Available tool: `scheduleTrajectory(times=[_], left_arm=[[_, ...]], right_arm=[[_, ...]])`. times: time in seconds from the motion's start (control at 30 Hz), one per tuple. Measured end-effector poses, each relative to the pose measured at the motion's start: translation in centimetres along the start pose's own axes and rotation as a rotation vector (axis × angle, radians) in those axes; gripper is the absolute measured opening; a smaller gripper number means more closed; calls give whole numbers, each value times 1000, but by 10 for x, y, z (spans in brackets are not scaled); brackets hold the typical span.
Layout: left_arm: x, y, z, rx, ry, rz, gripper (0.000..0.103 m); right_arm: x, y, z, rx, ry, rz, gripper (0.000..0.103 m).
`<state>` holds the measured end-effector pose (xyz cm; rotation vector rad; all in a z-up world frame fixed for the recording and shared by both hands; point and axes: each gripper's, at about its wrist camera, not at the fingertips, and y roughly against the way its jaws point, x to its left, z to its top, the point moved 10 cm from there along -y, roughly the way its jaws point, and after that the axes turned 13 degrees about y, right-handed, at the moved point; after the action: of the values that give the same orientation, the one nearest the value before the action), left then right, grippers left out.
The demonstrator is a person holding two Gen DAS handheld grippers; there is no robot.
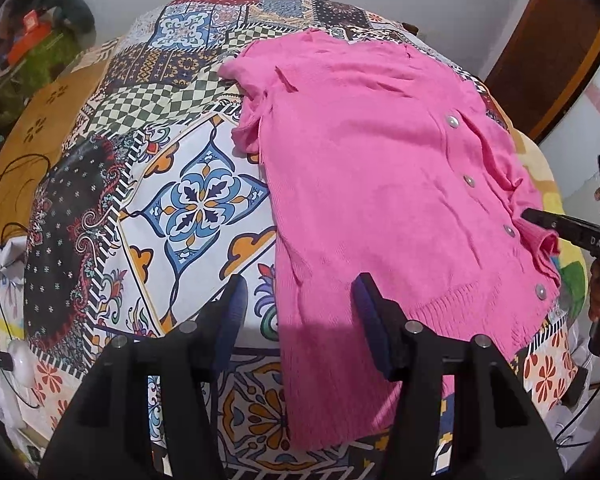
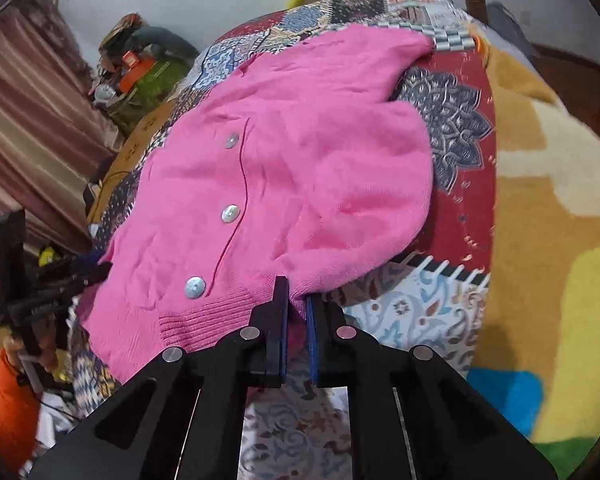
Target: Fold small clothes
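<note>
Low in the left wrist view, the left gripper [image 1: 300, 300] gapes empty over the pink cardigan [image 1: 380, 184], which lies spread on the patterned cloth [image 1: 188, 200]. Bottom centre of the right wrist view, the right gripper [image 2: 297, 320] seems pinched onto the hem. Next, I'd judge: lift and fold that edge across.

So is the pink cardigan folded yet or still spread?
Mostly spread: pink cardigan lies flat, buttons up, one side turned in.

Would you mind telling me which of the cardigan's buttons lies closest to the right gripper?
The button just above the ribbed hem of the pink cardigan, lowest of the three visible in the right wrist view; the right gripper is shut on that hem beside it.
</note>
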<state>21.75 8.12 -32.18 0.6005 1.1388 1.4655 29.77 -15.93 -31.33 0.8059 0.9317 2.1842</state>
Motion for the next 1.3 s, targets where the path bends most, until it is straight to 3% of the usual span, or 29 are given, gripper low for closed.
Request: scheduleTrajectory(times=[0.2, 0.43, 0.6, 0.73, 0.9, 0.93, 1.0, 1.07, 1.3], left_arm=[[1, 0, -1, -7, -12, 5, 57], [0, 0, 0, -13, -19, 19, 57], [3, 5, -2, 18, 36, -13, 56], [1, 12, -10, 51, 64, -67, 56], [-6, 19, -22, 68, 57, -99, 55], [-7, 20, -23, 67, 53, -100, 52], [-12, 23, -27, 59, 29, -112, 40], [-17, 26, -29, 55, 11, -128, 9], [-25, 47, -9, -40, -12, -117, 9]], right_arm=[[-26, 38, -10, -1, 39, -79, 6], [-77, 66, -37, 38, 11, -246, 4], [-80, 71, -54, 48, -63, -195, 6], [-66, 60, -65, 58, -87, -126, 30], [-47, 40, -75, 83, -45, -109, 33], [-46, 39, -73, 74, -37, -110, 32], [-44, 42, -72, 66, -36, -93, 18], [-44, 46, -71, 67, -8, -117, 8], [-38, 73, -44, -15, 48, -123, 3]])
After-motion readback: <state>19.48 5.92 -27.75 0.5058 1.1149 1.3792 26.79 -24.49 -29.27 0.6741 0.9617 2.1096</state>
